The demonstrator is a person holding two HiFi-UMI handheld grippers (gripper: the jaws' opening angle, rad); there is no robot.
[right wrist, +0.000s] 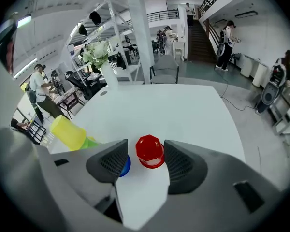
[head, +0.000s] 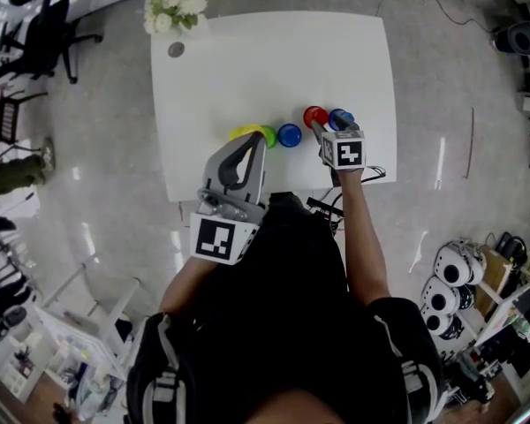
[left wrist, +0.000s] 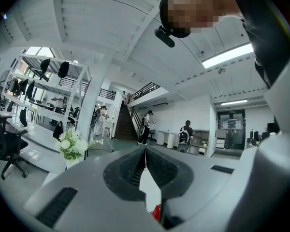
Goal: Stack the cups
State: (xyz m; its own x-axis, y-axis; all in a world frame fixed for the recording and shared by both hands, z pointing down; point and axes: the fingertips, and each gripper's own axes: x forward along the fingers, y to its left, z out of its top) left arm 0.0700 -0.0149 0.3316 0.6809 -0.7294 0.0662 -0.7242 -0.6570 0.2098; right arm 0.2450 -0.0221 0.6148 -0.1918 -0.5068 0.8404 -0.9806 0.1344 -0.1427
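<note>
Right gripper (right wrist: 146, 154) hovers with jaws wide apart around the upturned red cup (right wrist: 150, 150), not gripping it. Left gripper (left wrist: 145, 156) is closed and empty. Far left, the yellow cup (right wrist: 67, 132) seems nested with the green cup (right wrist: 90, 142) — red cup and blue cup (right wrist: 125, 166) remain unstacked.

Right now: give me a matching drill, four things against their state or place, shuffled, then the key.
1 red cup
2 yellow cup
3 left gripper
4 flowers

A shut, empty
B far corner of the table
C between the open jaws of the right gripper
D tipped over, by the green cup

Pairs: 1-C, 2-D, 3-A, 4-B
</note>
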